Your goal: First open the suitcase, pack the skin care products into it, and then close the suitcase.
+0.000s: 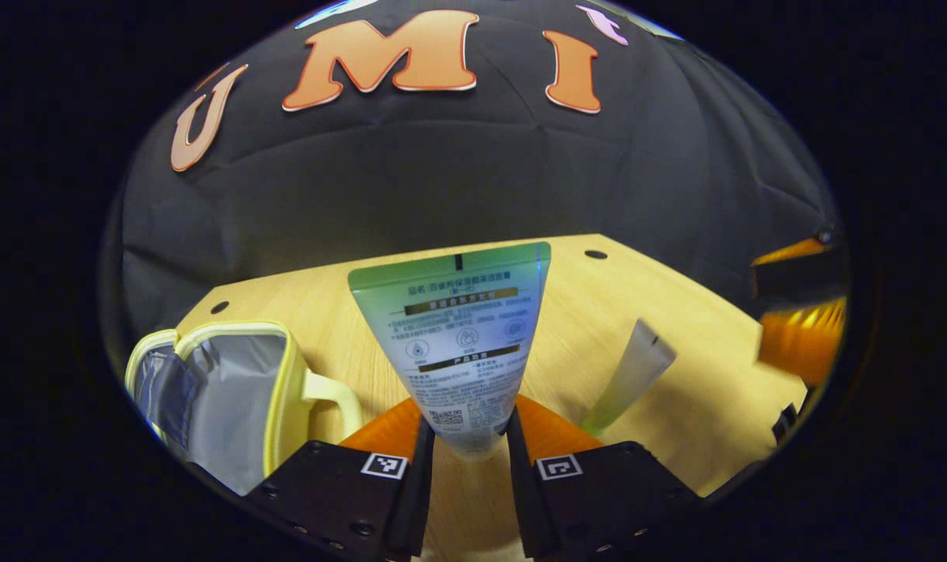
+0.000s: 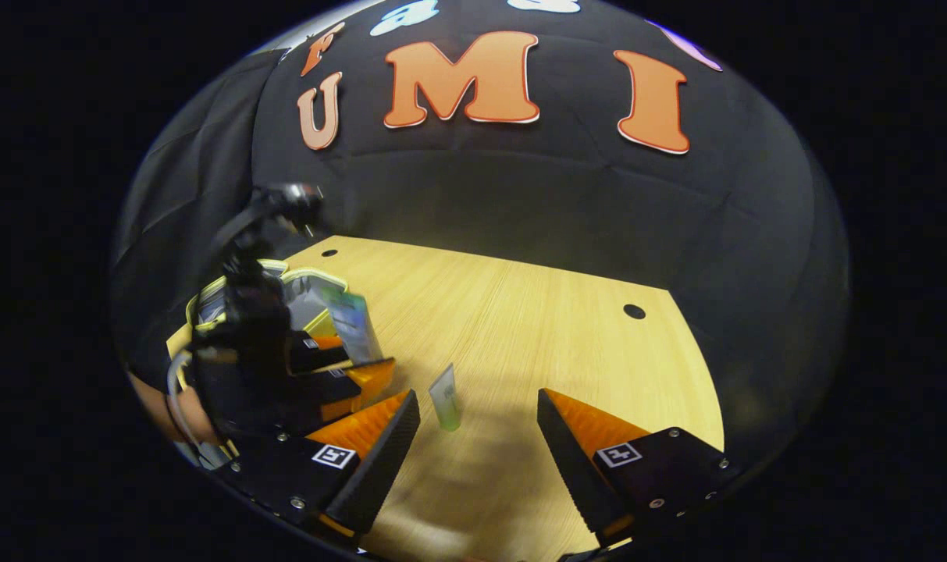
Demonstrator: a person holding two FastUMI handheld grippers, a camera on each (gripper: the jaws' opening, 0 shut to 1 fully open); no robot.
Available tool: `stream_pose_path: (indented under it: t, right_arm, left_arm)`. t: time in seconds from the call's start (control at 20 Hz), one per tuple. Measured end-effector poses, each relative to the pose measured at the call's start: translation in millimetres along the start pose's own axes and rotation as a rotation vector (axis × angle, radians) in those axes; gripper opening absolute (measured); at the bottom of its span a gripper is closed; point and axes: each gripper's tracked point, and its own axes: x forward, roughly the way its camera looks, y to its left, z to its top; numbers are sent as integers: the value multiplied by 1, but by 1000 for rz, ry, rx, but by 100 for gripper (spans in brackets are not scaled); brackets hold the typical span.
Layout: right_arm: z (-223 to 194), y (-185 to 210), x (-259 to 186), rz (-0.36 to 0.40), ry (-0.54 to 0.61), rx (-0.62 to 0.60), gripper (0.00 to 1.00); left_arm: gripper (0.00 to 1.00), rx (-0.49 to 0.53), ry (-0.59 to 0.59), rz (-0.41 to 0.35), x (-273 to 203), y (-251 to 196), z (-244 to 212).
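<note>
My left gripper (image 1: 470,441) is shut on a large green-and-white skin care tube (image 1: 457,343), held upright above the table with its flat crimped end up. The open suitcase (image 1: 223,390), a small yellow-trimmed case with grey lining, lies to the left of it. A smaller pale green tube (image 1: 633,375) lies on the table to the right. In the right gripper view, my right gripper (image 2: 477,414) stands open above the table with the small tube (image 2: 445,398) just beyond its fingertips. Farther left there, the left gripper (image 2: 340,367) holds the large tube (image 2: 354,324) beside the suitcase (image 2: 301,293).
The wooden table (image 2: 535,328) has small round holes near its far edge, and the black cloth wall stands behind it. A hand and a cable show behind the left gripper at the left of the right gripper view. The right gripper's blurred body (image 1: 801,328) shows at the right edge of the left gripper view.
</note>
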Motion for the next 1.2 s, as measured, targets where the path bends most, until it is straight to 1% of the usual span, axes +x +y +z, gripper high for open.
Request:
stream_pose_path:
  t: [0.15,0.25,0.45,0.65,0.7,0.75,0.8,0.85,0.9,1.05,1.2]
  right_arm:
    - [-12,3,15,29,24,6,96]
    - [-20,5,28,52,45,5,96]
    - [-36,10,56,91,85,-23,93]
    - [-46,25,84,153,109,-34,80]
    - [-50,28,92,161,119,-40,74]
    - [-56,29,97,166,133,-44,71]
    - [-61,32,102,172,153,-45,57]
    - [-66,33,101,165,171,-50,55]
    - [-61,34,101,164,163,-39,36]
    - [-54,40,95,177,153,7,34]
    - [-38,45,82,150,129,-24,33]
  left_arm:
    - [45,-11,-47,19,-27,7,35]
    - [45,-35,-66,40,-46,16,52]
    - [45,-67,-91,140,-87,59,74]
    - [45,-56,-59,282,-129,111,67]
    - [45,-57,-46,316,-138,124,61]
    - [45,-58,-27,341,-148,135,55]
    - [45,-58,-11,372,-157,146,47]
    - [47,-61,7,390,-163,156,40]
    - [45,-67,22,410,-169,166,33]
    - [45,-86,47,422,-177,190,20]
    - [45,-81,74,406,-172,214,6]
